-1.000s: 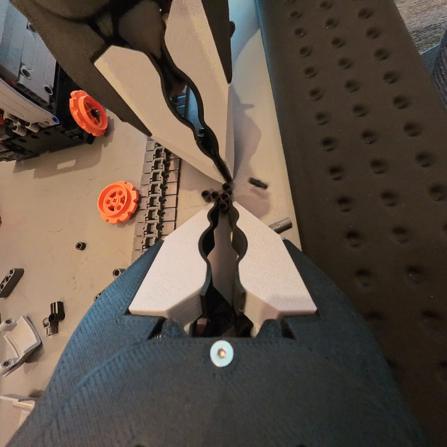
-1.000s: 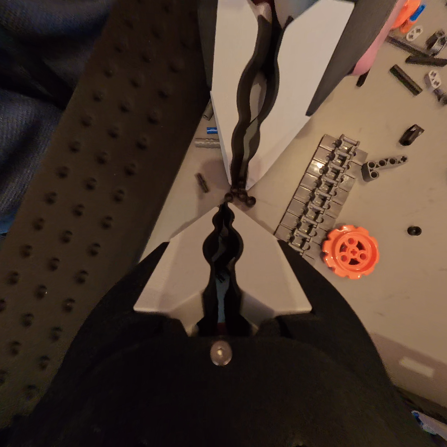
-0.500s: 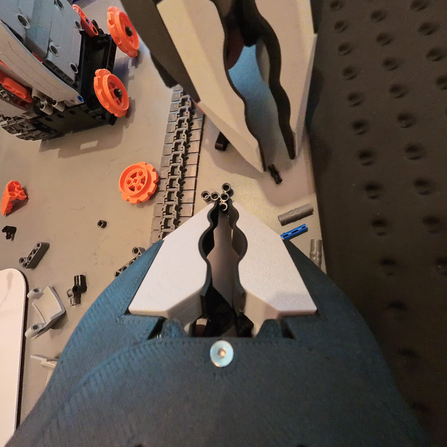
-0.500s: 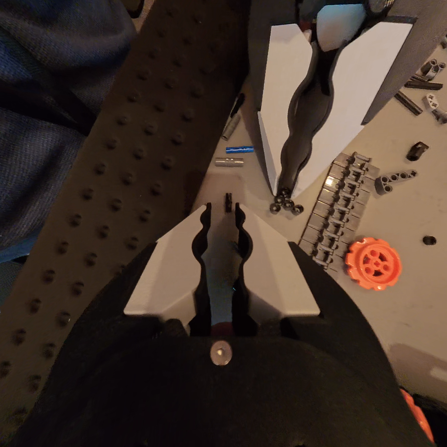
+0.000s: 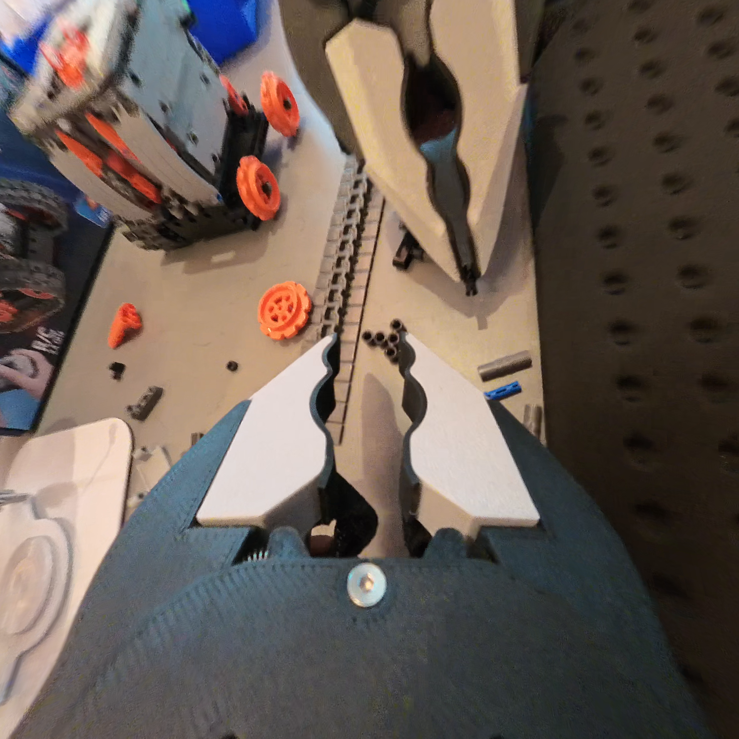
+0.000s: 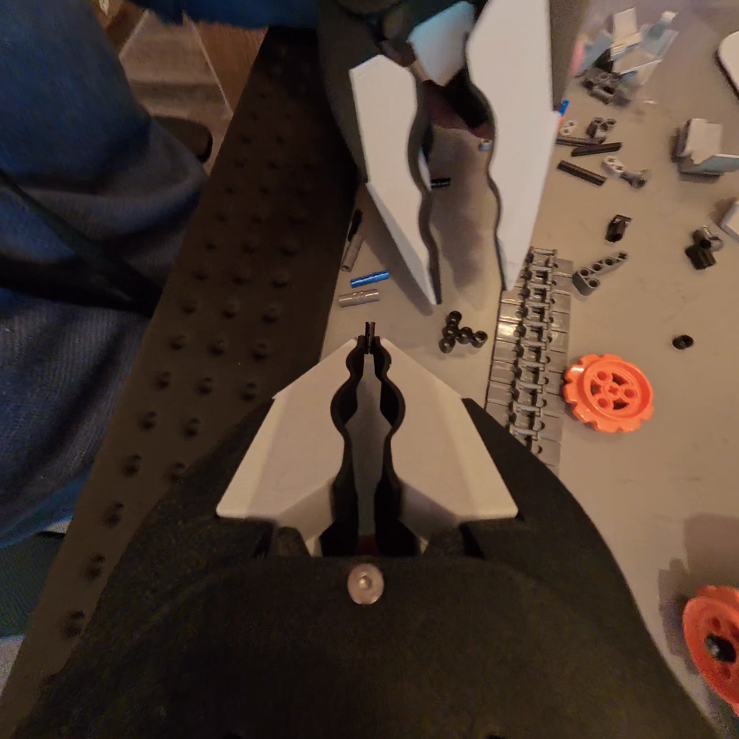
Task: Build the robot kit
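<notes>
We see a small black pin (image 6: pixel 370 339) pinched upright between our right gripper (image 6: pixel 368 343) tips, near the table's studded edge. A black angled connector (image 6: pixel 462 338) lies flat just beside it, near our spread left gripper (image 5: pixel 368 340).

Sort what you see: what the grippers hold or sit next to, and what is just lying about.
Held or at the tips:
- right gripper, shut on a black pin
- left gripper, open, beside a black holed connector

Lying about:
- grey track strip
- loose orange wheel
- blue pin
- grey sleeve
- part-built model
</notes>
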The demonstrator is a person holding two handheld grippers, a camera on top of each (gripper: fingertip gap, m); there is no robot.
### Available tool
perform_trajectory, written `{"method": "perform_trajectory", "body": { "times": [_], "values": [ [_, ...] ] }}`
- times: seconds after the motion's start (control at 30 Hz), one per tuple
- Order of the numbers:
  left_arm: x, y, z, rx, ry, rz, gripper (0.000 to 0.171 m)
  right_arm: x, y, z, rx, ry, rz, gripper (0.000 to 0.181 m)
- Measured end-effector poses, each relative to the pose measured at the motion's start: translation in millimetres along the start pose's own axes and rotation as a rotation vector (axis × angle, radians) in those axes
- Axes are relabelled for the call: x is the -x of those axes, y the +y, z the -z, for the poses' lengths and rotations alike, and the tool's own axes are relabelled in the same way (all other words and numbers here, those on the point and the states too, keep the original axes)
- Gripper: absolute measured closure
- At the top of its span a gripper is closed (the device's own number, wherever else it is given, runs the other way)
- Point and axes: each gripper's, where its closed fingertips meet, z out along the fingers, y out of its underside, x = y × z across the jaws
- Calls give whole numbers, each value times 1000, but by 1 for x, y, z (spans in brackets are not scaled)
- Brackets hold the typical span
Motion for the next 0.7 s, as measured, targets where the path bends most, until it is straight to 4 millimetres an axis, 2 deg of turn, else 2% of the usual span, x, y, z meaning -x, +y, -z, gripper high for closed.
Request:
{"method": "perform_trajectory", "body": {
  "times": [0.1, 0.2, 0.33, 0.53, 0.7],
  "values": [
    [-7, -23, 4, -73, -35, -99, 142, -6, -7, 10, -85, 9, -69, 180],
    [-18, -38, 4, -113, -63, -218, 143, -15, -12, 20, -156, 23, -133, 180],
    [-24, -55, 2, -163, -142, -339, 148, -12, -17, 27, -217, 4, -183, 180],
    [-29, -66, -7, -181, -187, -406, 156, -3, -15, 32, -251, -12, -209, 180],
    [-28, -74, -7, -218, -190, -384, 160, -1, -16, 40, -306, -14, -245, 180]
  ]
}}
